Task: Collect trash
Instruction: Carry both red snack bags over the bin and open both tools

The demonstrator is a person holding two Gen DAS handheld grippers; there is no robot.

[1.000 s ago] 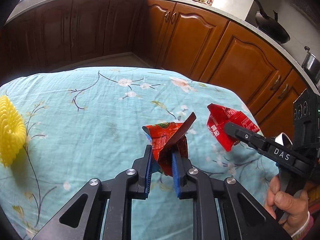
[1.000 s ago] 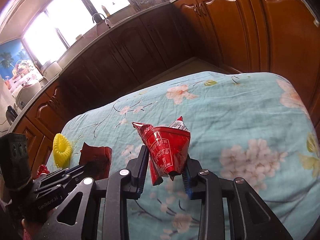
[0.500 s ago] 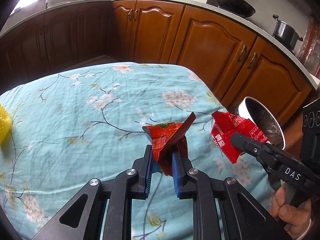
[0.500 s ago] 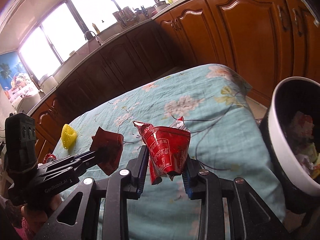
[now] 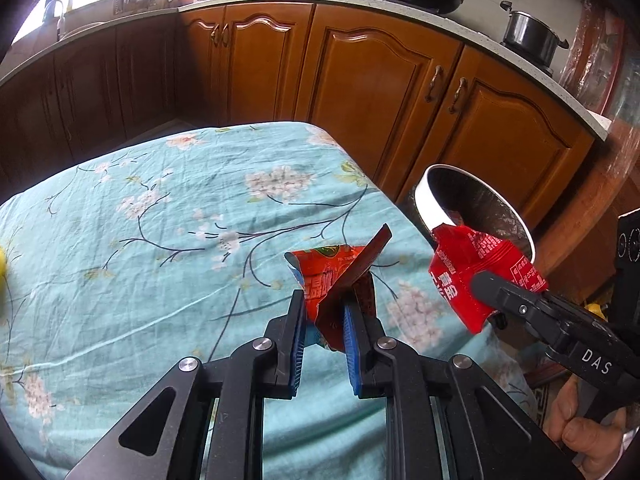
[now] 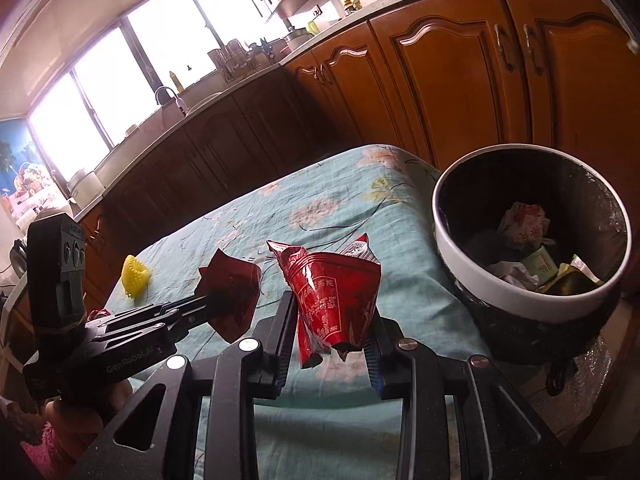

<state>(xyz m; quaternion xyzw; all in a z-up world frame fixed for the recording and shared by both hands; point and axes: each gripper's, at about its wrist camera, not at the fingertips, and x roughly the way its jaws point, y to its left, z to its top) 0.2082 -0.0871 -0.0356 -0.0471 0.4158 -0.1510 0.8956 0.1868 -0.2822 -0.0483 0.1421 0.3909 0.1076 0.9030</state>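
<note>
A kitchen of brown wooden cabinets surrounds the tabletop (image 5: 132, 240) under its turquoise floral cloth. Both hands have swung toward its far corner, and the trash bin (image 6: 520, 296) – out of sight a second ago – now stands just beyond the edge. The left tool (image 5: 324, 316) stays clamped on a crumpled orange-red wrapper (image 5: 320, 276), the right tool (image 6: 330, 320) on a red snack packet (image 6: 336, 292) – dropping them in looks next
</note>
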